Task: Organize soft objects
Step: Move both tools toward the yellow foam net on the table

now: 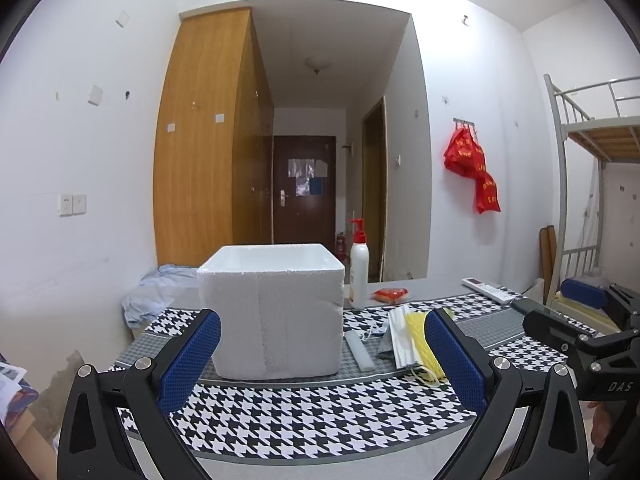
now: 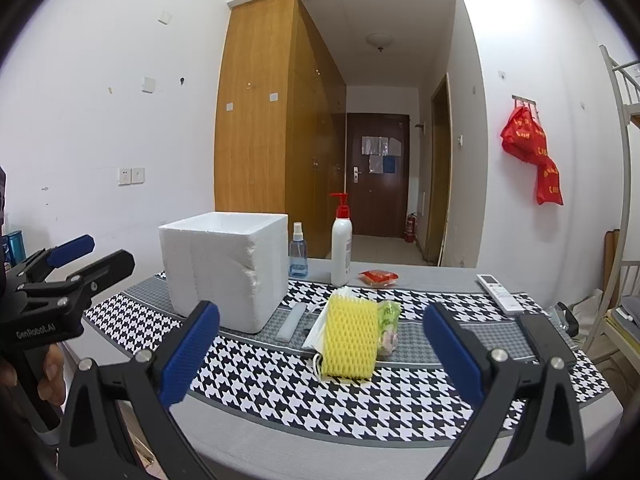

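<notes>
1. Soft objects lie in a small pile on the houndstooth cloth (image 2: 280, 376), just right of the white foam box (image 2: 228, 268). Topmost is a yellow foam net sleeve (image 2: 350, 340); under it are white face masks (image 2: 318, 330), with an ear loop hanging over the near edge.
2. A small green-printed plastic packet (image 2: 389, 326) touches the right side of the net sleeve. Its contents are too small to read.
3. A pale translucent strip (image 2: 291, 322) lies flat between the box and the pile, apart from both.
4. The foam box stands upright, open at the top, at the left of the cloth. Its interior cannot be seen from either camera.
5. Right gripper (image 2: 320, 344): jaws spread wide, holding nothing, above the near edge of the table; the pile sits between the blue pads (image 2: 192, 354) in its own view.
6. Left gripper (image 1: 320, 356): jaws likewise wide apart and empty, facing the front of the box. In the right wrist view it sits at far left, with part of a hand (image 2: 50, 376) on its handle.
7. Behind the pile: white pump bottle with red top (image 2: 341, 250), blue spray bottle (image 2: 298, 254) beside the box, and a red packet (image 2: 378, 277) on the bare grey table.
8. Far right of the table: white remote control (image 2: 500, 292) and a dark flat device (image 2: 546, 338).
9. Background: wooden wardrobe (image 2: 260, 120), dark door (image 2: 376, 176), red bags (image 2: 532, 152) hung on the wall.
</notes>
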{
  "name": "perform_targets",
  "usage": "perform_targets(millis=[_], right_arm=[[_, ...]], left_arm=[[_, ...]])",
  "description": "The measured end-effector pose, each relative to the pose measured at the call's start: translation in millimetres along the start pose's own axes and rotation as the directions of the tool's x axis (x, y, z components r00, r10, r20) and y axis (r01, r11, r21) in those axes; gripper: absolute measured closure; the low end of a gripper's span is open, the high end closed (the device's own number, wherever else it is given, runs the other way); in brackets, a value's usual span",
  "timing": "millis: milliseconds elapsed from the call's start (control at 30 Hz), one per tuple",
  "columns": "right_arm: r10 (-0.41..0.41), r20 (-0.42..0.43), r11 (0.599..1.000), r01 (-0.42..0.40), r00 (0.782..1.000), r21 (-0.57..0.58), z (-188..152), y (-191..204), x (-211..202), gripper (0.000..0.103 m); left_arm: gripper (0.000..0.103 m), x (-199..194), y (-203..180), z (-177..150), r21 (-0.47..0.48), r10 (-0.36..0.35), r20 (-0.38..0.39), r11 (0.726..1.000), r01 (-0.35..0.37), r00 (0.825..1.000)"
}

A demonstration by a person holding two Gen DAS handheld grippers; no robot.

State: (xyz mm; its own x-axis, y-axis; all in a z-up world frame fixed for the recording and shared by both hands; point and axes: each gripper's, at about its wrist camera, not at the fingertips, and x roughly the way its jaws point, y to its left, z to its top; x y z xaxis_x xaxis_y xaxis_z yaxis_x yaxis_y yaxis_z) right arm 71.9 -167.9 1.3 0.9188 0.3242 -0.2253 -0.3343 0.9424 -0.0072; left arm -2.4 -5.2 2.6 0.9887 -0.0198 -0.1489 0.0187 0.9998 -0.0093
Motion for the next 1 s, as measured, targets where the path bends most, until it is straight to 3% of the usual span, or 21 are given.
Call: perform_targets(millis=[1000], right_arm=[[-0.003, -0.021, 1.0, 0.003, 1.0, 0.01, -6, -6, 7, 0.0]], left_arm=[[0.001, 12, -7, -4, -0.007, -0.039, -0.051, 0.999, 0.039, 0.998]])
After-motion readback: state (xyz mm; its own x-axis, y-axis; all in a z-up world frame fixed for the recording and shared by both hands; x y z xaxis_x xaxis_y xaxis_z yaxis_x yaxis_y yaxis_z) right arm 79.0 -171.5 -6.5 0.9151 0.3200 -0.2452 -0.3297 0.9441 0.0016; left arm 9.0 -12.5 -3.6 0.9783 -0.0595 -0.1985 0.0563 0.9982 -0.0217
